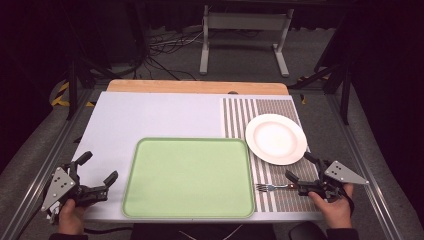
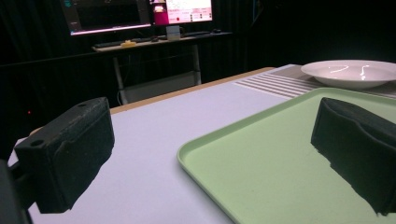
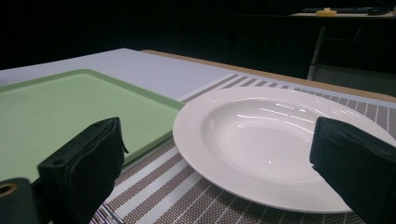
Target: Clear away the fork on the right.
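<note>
Centrally on the worktop [image 1: 150, 115] lies the green tray [image 1: 189, 177]; the white plate [image 1: 276, 138] rests on the striped mat [image 1: 280, 192] just right of the tray, with the fork [image 1: 272, 187] nearer the person than the plate. Right gripper [image 1: 300, 167]: jaws spread, empty, the fork handle close by. Left gripper [image 1: 97, 169], left of the tray: jaws spread, empty. Likely risk: a shallow, skewed pinch on the flat fork could let it pivot or skid against the plate.
</note>
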Demonstrator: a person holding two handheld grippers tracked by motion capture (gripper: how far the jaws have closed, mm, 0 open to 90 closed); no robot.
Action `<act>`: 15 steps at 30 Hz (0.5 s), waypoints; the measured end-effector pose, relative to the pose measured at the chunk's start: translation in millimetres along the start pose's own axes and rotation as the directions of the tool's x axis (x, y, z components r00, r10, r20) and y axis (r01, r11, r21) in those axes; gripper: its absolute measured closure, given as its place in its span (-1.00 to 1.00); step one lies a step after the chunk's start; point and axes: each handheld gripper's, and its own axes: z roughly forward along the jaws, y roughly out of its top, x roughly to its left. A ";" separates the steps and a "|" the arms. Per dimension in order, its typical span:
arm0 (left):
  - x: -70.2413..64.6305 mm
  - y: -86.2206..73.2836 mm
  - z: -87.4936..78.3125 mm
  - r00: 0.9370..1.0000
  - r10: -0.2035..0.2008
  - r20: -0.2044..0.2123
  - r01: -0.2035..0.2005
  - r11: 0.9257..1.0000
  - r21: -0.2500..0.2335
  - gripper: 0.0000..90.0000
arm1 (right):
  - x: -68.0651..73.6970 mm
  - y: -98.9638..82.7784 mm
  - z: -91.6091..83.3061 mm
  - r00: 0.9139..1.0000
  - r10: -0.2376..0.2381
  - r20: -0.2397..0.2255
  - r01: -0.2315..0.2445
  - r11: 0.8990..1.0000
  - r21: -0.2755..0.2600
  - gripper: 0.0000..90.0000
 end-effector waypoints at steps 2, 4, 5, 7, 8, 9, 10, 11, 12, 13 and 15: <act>-0.5 0.2 0.1 1.000 0.000 0.001 0.000 1.000 0.001 -1.00 | 0.1 -0.1 0.2 1.000 -0.002 -0.001 0.002 1.000 0.003 -0.91; -0.7 0.2 0.0 1.000 0.002 0.002 -0.002 1.000 0.000 -1.00 | 0.7 0.2 0.2 1.000 -0.005 -0.002 0.005 1.000 0.005 -0.91; -0.7 0.2 0.0 1.000 0.002 0.002 -0.002 1.000 0.000 -1.00 | 0.8 0.2 0.3 1.000 -0.004 -0.004 0.004 1.000 0.004 -0.91; -0.5 0.3 -0.1 1.000 0.001 -0.001 -0.001 1.000 0.000 -1.00 | 1.0 0.1 0.4 1.000 -0.002 -0.006 0.002 1.000 0.006 -0.91; -0.4 0.3 0.0 1.000 0.001 -0.001 -0.001 1.000 0.000 -1.00 | 0.8 -0.3 0.9 1.000 -0.002 -0.008 0.002 1.000 0.009 -0.91; -0.4 0.3 0.2 1.000 0.002 -0.001 -0.002 1.000 0.001 -1.00 | 0.7 -0.4 1.0 1.000 -0.002 -0.008 0.002 1.000 0.012 -0.91; -0.6 0.1 0.4 1.000 0.005 0.001 -0.005 1.000 0.003 -1.00 | 0.8 -0.2 1.0 1.000 0.000 -0.009 0.000 1.000 0.011 -0.91; -0.6 0.1 0.4 1.000 0.005 0.001 -0.005 1.000 0.003 -1.00 | 0.8 -0.2 1.0 1.000 0.000 -0.009 0.000 1.000 0.011 -0.91; -0.5 0.2 0.1 1.000 0.004 0.000 -0.004 1.000 0.002 -1.00 | 1.0 0.0 1.0 1.000 0.002 -0.010 -0.002 1.000 0.009 -0.91; -0.4 0.3 -0.2 1.000 0.000 -0.003 0.000 1.000 -0.002 -1.00 | 1.3 0.3 0.9 1.000 0.000 -0.011 0.000 1.000 0.008 -0.91; -0.5 0.2 -0.5 1.000 0.001 -0.003 -0.001 1.000 -0.003 -1.00 | 1.5 0.2 0.9 1.000 -0.003 -0.009 0.003 1.000 0.012 -0.91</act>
